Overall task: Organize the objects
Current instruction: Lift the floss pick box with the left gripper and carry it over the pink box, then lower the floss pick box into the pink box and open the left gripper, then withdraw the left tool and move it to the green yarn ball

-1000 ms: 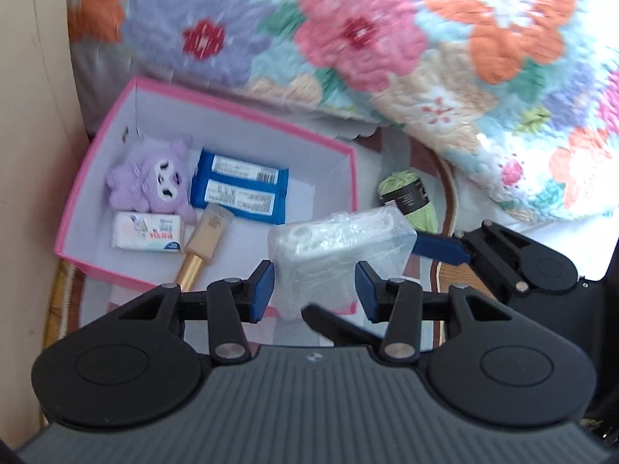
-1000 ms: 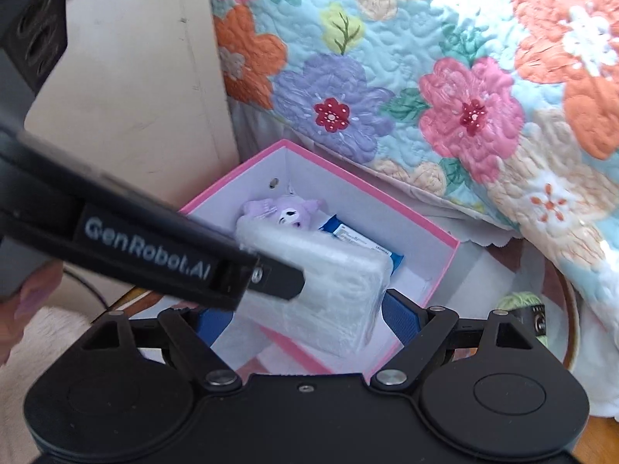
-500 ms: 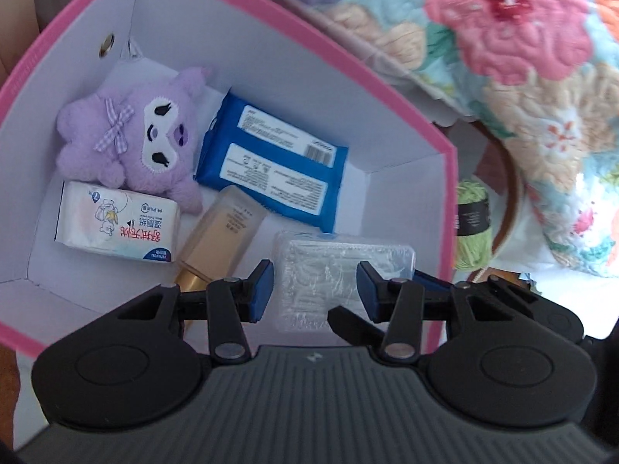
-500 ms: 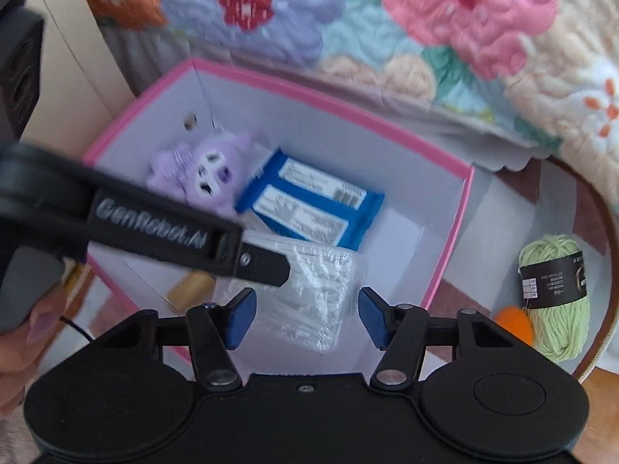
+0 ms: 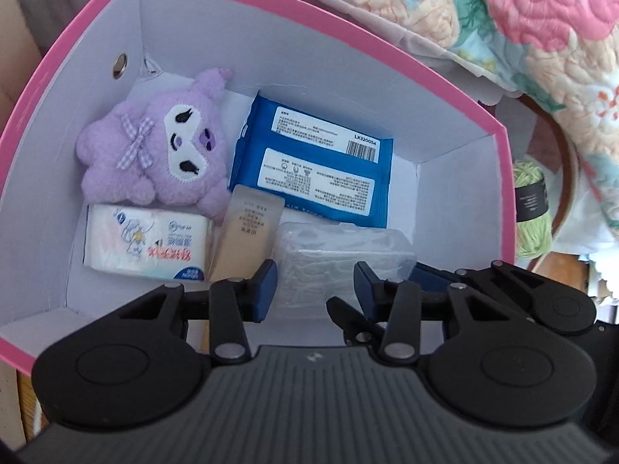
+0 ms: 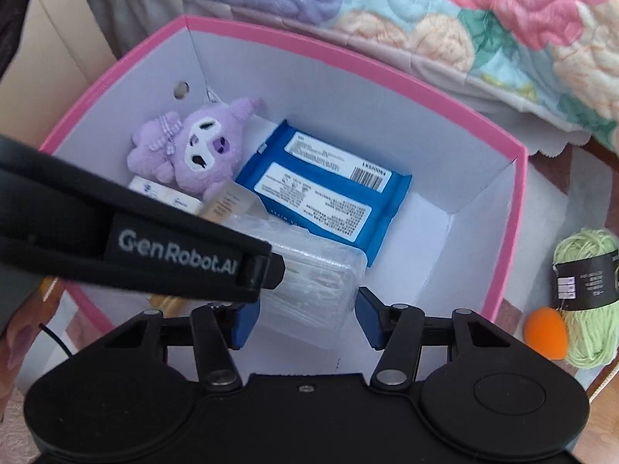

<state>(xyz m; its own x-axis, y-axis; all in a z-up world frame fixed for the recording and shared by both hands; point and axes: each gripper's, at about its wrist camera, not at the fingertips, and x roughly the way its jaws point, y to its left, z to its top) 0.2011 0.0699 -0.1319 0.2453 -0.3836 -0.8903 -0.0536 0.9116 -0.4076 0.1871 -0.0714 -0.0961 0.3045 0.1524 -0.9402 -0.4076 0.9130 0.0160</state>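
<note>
Clear plastic pack (image 5: 340, 255) in pink box (image 5: 506, 193); both tools apparently open.

A clear plastic packet (image 5: 340, 255) lies flat on the floor of the pink box (image 5: 503, 193), in its near part. It is just beside the beige tube (image 5: 247, 232) on its left, with the blue wipes pack (image 5: 313, 170) just behind it.

Both wrist views look steeply down, from close above, into the pink box (image 5: 271, 4) (image 6: 348, 62). The left view sits nearer, over its near-left wall; the right view looks from farther right, also catching green yarn (image 6: 588, 297). Both share the purple plush (image 5: 162, 154) (image 6: 193, 147).
</note>
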